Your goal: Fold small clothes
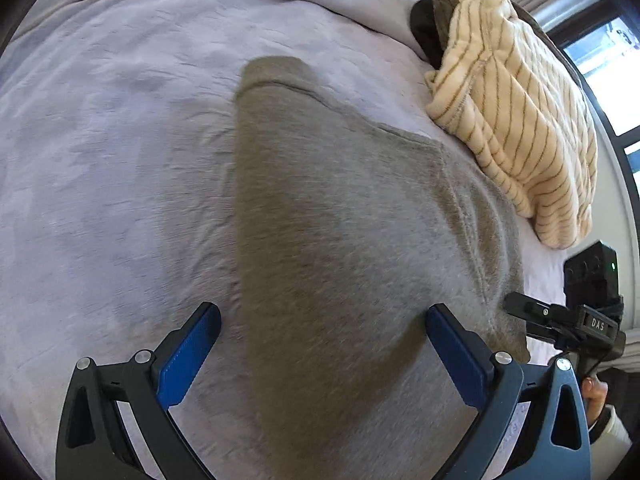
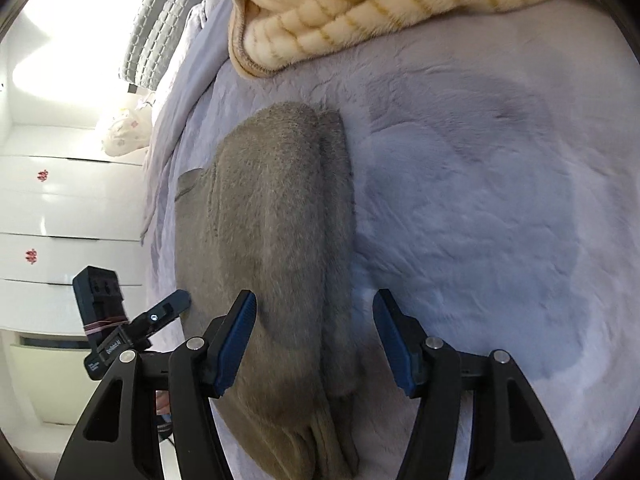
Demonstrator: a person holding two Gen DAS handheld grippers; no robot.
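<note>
A grey-brown fleece garment (image 1: pixel 344 216) lies flat on the lavender plush blanket (image 1: pixel 112 168) of the bed, its long axis running from near the cameras away toward a cuffed narrow end (image 1: pixel 272 76) at the far side. The left gripper (image 1: pixel 320 356) hovers over the garment's near part with its blue pads spread wide, holding nothing, and the right gripper (image 2: pixel 316 344) likewise stands wide and empty above the folded edge (image 2: pixel 336 208). A cream striped garment (image 1: pixel 516 112) lies heaped just beyond.
</note>
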